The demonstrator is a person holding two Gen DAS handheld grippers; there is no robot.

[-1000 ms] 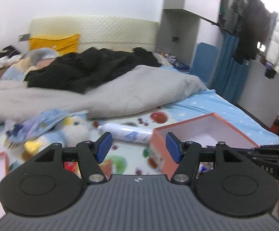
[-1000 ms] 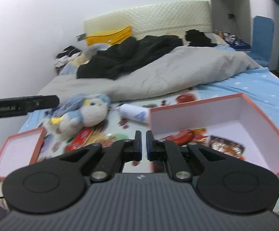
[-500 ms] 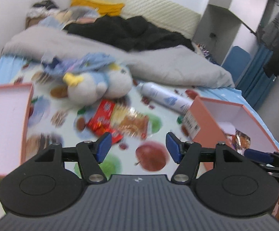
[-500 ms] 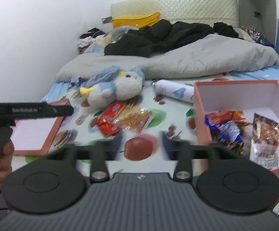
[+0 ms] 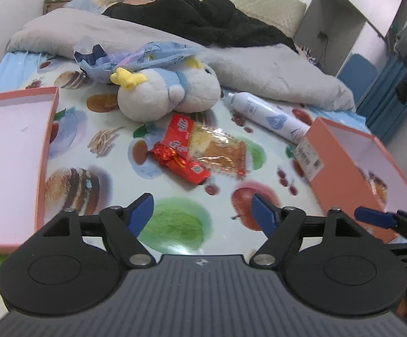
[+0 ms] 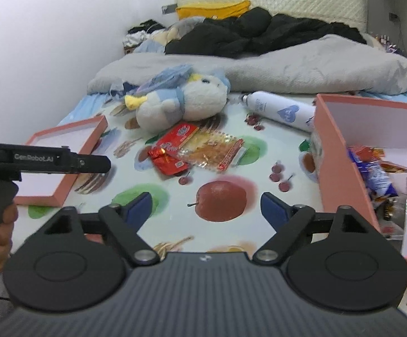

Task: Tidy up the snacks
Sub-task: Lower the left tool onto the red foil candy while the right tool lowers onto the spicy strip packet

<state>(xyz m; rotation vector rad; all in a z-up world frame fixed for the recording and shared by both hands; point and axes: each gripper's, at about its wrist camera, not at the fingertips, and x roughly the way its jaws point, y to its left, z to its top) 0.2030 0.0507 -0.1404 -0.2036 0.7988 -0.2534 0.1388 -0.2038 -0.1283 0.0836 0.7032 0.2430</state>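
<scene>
A: Where are the loose snacks?

B: Mid-bed on the fruit-print sheet: a red wafer packet [image 5: 181, 147], a small red candy wrapper [image 5: 164, 152] and a clear biscuit pack [image 5: 217, 149], overlapping. The pink box [image 6: 340, 151] at the right edge already holds others.

A: Grippers?

B: Left gripper [image 5: 202, 207] and right gripper [image 6: 206, 206] are both opening, nothing between the jaws.

A: Risks?

B: Pinching two overlapping wrappers at once, or snagging the sheet. The plush penguin [image 5: 167, 95] crowds them behind; the white spray can [image 5: 268, 116] and box lid [image 5: 12, 151] flank them.

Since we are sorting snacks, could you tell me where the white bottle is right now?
The white bottle lies on its side on the bed, right of centre in both wrist views, between the plush toy and the pink box, just before the grey blanket.
</scene>
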